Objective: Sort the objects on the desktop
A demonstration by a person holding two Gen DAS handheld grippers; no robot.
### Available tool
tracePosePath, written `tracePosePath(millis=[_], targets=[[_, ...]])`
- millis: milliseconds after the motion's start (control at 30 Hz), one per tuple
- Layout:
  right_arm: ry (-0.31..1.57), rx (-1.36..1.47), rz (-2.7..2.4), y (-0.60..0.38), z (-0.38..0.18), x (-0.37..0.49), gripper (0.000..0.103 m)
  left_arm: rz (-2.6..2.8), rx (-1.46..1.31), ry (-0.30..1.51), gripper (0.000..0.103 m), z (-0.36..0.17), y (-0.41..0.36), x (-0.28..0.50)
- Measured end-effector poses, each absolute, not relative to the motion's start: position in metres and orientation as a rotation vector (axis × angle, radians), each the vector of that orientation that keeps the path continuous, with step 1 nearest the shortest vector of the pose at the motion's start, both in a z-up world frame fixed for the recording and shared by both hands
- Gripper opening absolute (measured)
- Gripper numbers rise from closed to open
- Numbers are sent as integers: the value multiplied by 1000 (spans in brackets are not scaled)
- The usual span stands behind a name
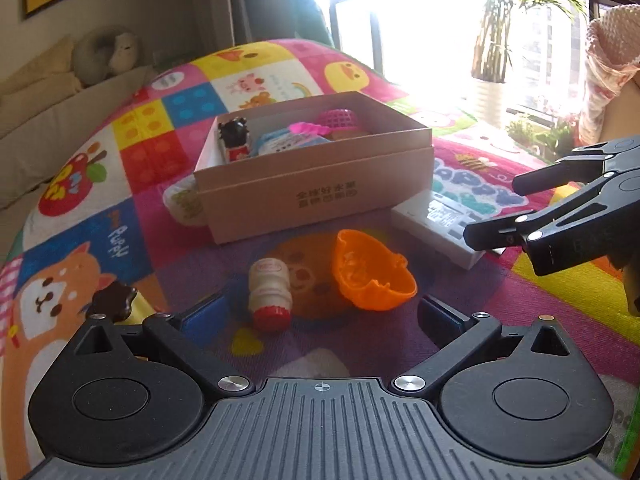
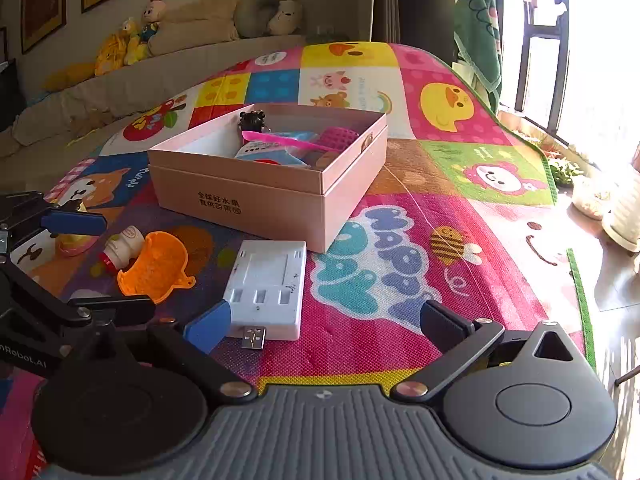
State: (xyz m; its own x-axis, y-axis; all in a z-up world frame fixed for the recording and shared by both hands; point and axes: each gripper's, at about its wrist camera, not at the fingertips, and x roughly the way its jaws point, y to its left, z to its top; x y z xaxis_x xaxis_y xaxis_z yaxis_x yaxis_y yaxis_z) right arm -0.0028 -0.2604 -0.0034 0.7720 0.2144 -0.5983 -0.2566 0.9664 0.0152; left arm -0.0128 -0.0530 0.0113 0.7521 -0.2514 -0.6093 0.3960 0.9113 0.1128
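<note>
Presently listed: small white plastic drink bottle with red cap (image 1: 269, 294), lying on its side on the colourful patchwork play mat (image 1: 140, 216), long axis running toward the open tan cardboard box (image 1: 320, 196), cap end nearest the left gripper (image 1: 320, 316), whose fingers stand apart, empty. Orange plastic half-shell (image 1: 370, 270), just beside the bottle. White rectangular charger block (image 2: 268, 284), USB plug pointing toward the right gripper (image 2: 326, 320), fingers likewise apart.
</note>
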Motion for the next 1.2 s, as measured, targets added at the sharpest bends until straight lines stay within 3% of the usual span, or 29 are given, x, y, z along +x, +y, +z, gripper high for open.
tracePosePath(millis=[133, 200, 233, 300, 500, 567, 633, 733, 967, 1100, 1200], targets=[[666, -135, 265, -236, -4, 16, 79, -294, 180, 646, 103, 11, -29, -18], [691, -178, 268, -224, -9, 25, 65, -262, 171, 631, 103, 14, -20, -21], [708, -181, 282, -220, -11, 28, 53, -247, 167, 628, 103, 15, -16, -21], [710, -189, 320, -213, -9, 26, 48, -226, 149, 635, 103, 14, -7, -20], [674, -338, 559, -193, -7, -21, 48, -208, 77, 651, 103, 13, 7, -18], [644, -416, 576, -193, -6, -35, 52, -213, 79, 648, 103, 13, 6, -19], [614, -475, 533, -200, -5, -42, 74, -218, 87, 644, 103, 13, 5, -20], [596, -507, 406, -219, -7, -41, 84, -223, 95, 642, 103, 13, 2, -20], [677, -261, 205, -268, -10, -18, 92, -352, 102, 643, 103, 18, -21, -25], [699, -141, 163, -281, -19, -12, 103, -397, 144, 640, 103, 20, -47, -23], [710, -112, 159, -284, -20, -10, 103, -366, 248, 616, 103, 16, -66, -20]])
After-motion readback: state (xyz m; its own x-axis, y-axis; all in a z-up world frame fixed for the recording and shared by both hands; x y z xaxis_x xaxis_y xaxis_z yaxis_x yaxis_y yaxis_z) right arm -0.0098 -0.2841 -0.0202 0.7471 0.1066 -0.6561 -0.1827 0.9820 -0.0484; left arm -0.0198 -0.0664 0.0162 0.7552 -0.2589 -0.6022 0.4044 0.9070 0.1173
